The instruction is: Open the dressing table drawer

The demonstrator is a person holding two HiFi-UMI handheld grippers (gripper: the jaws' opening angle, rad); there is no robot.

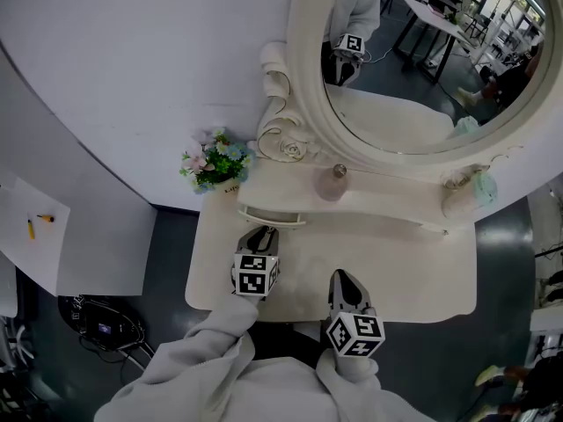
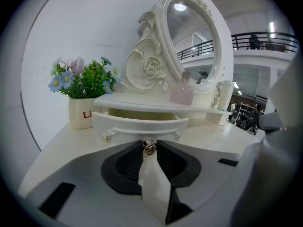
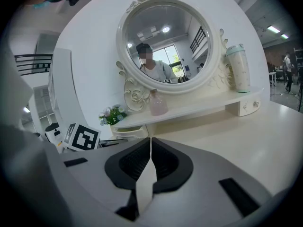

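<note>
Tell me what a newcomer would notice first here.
The big oval mirror in its carved white frame fills the back of the table. In front, the left gripper grips the knob of the small drawer, which stands partly open. A flower pot stands left of the drawer.

The room is bright, with soft, even light from above. A lamp shows as a white spot in the mirror (image 2: 191, 41). The pale table (image 1: 413, 266) has only faint shadows. Both gripper views bulge like a fishbowl and go black at the corners. The little knob (image 2: 149, 147) glints. Far things behind look a bit fuzzy.
</note>
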